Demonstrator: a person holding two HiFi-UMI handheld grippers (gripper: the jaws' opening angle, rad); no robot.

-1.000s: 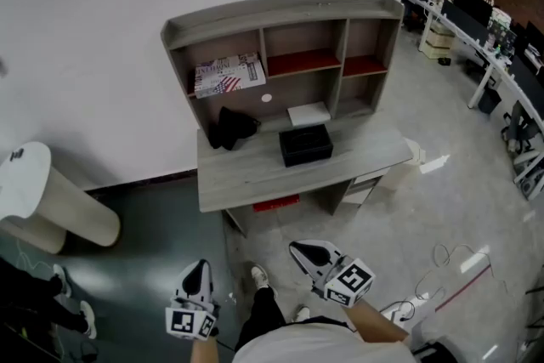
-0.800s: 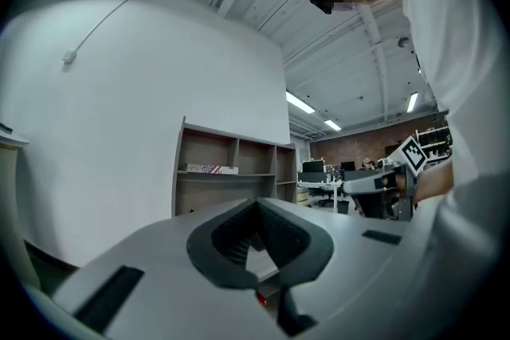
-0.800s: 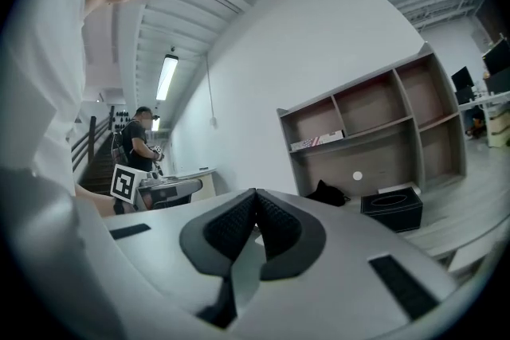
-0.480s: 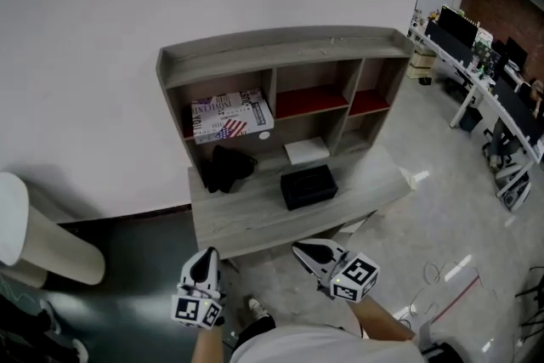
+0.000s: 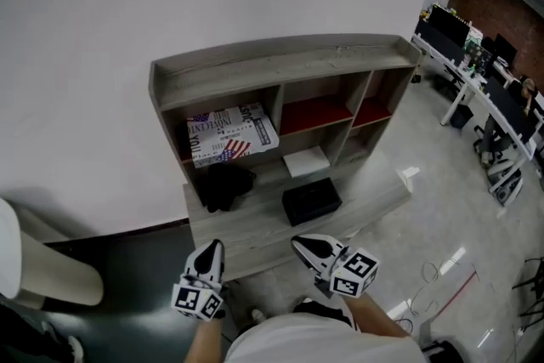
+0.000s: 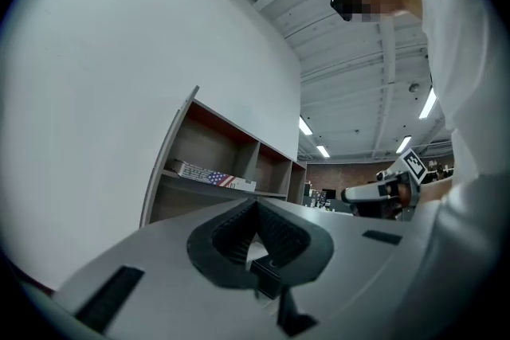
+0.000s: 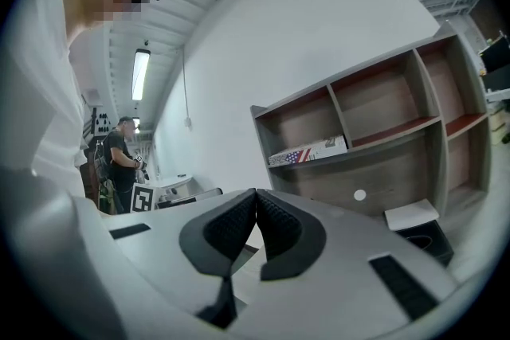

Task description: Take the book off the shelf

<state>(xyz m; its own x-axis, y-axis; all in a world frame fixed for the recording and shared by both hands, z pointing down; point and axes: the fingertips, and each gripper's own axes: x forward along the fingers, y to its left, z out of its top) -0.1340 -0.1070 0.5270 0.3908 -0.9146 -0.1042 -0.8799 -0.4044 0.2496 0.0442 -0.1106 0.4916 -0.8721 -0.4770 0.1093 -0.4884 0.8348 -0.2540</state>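
Observation:
A book with a flag-patterned cover lies flat in the upper left compartment of the grey shelf unit on a desk. It also shows in the left gripper view as the book and in the right gripper view as the book. My left gripper hangs at the desk's front edge, jaws shut and empty. My right gripper is beside it, also shut with nothing held. Both are well short of the book.
On the desk sit a black box, a black bundle and a white pad. A white rounded object stands at the left. Office desks with monitors line the right. A person stands far off.
The view has closed in on the desk and shelf. Both grippers have moved forward to the desk's front edge, still shut.

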